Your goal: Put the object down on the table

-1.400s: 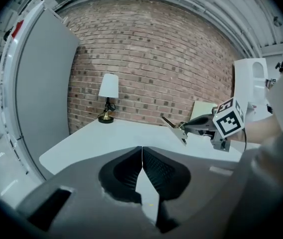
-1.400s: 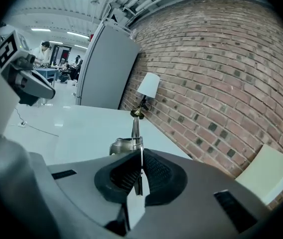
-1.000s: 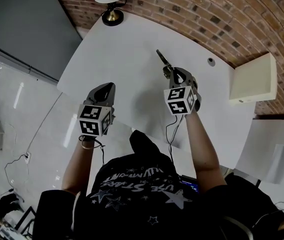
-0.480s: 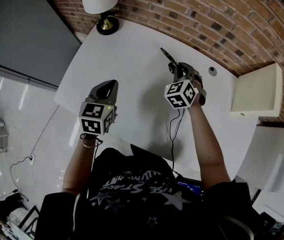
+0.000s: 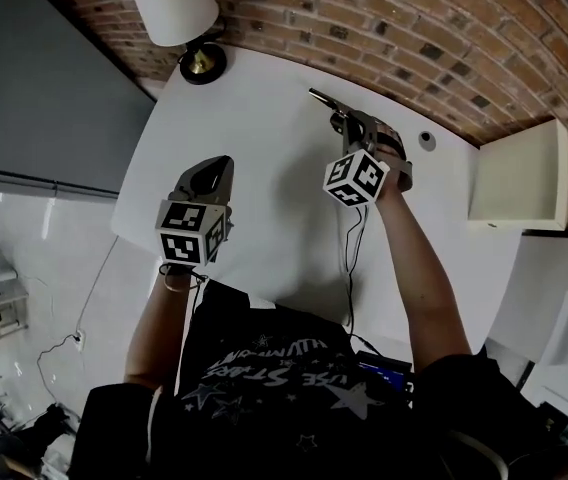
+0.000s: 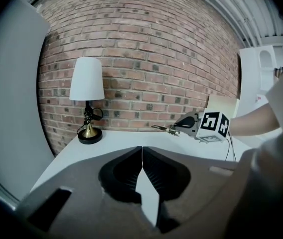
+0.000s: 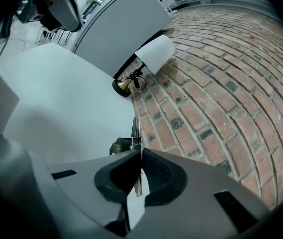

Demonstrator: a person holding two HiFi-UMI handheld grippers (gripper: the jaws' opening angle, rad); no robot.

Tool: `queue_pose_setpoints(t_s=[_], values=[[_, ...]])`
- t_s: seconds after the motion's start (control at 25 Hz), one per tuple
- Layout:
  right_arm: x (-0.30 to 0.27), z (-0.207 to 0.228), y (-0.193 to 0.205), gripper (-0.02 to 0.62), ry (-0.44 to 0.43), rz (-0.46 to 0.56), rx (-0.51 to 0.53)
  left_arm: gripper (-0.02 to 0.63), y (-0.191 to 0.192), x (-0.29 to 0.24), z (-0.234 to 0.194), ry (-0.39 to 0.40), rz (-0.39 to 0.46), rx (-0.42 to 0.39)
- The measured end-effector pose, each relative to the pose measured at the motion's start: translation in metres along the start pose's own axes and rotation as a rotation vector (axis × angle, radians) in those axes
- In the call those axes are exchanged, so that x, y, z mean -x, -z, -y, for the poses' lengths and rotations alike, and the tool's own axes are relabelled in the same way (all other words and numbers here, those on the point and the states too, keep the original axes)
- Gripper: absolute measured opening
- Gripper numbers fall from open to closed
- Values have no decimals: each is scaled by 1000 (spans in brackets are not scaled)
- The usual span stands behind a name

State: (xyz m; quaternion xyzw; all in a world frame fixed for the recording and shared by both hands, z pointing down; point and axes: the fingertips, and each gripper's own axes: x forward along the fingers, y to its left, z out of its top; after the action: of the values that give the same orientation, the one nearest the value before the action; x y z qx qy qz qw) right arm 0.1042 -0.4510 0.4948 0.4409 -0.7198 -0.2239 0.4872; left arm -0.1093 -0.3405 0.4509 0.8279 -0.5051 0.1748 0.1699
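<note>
Nearest, at the bottom of the head view: a dark printed shirt and two bare forearms reaching up the frame. At left of centre, held the left gripper over the near edge of the white table, with jaws pressed together along one seam in its own view and nothing between them. Empty and idle on that side.

Right of centre, held the right gripper, with its marker cube toward the camera and a thin cable hanging down the frame over the tabletop. Clamped almost fully together on a slim metal tool: thin flat metal edge-on between the pads in the right gripper view, a pivot and a dark rounded part just past the tips, pointed end aimed at the upper left of the head view. Scissor-like or plier-like; exact kind not settled.

In the left gripper view, at right of centre, showed tool and gripper against the brick background, apparently clear of the white surface below. Judged from that: in hand and over the table, but not yet put down. Left to do, by that reading: lowering the tool onto the bare white top, parting the jaws, drawing back. Bare surface beneath and ahead, apart from a small round fitting just to the right.

Farther off, at the table's far corner in the upper left: a table lamp with white shade and brass base, well apart from the tool. Behind all, the brick wall, and at the right edge a pale box-shaped cabinet.
</note>
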Motion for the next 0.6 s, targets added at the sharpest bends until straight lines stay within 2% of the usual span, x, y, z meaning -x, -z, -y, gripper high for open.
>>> queue_pose_setpoints(t_s=[0.4,0.6], values=[[-53,1,-3,12,-23,-20,68,20,-18,-55,-25,74,-18,-41],[-81,-2,-2,12,-45,-18,114,20,-19,-77,-34,83,-33,-27]])
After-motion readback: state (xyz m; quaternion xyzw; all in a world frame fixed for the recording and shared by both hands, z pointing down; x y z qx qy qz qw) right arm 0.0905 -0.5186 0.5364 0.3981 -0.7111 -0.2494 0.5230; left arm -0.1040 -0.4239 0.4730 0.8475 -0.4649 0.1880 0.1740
